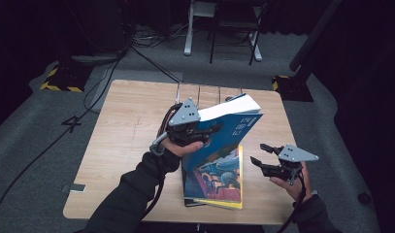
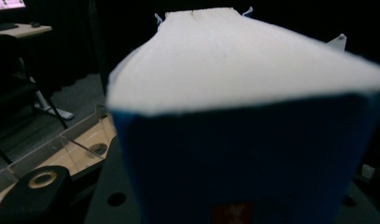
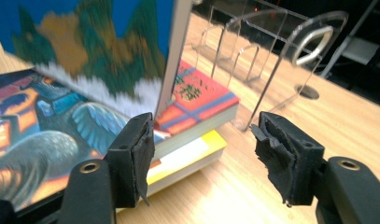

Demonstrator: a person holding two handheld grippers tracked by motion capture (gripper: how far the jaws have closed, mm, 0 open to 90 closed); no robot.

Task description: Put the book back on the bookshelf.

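Left gripper is clamped on the thick blue book, holding it tilted up over the stack of books near the table's front edge, while the right gripper hangs slack with nothing between its jaws. I'd bring the book upright before sliding it into the clear rack behind. Rack's dividers are basically invisible from above, so slot spacing is hard to judge.

A large dark "4" is marked on the grey floor left of the wooden table; lettering on the raised blue book cover is too blurred to read
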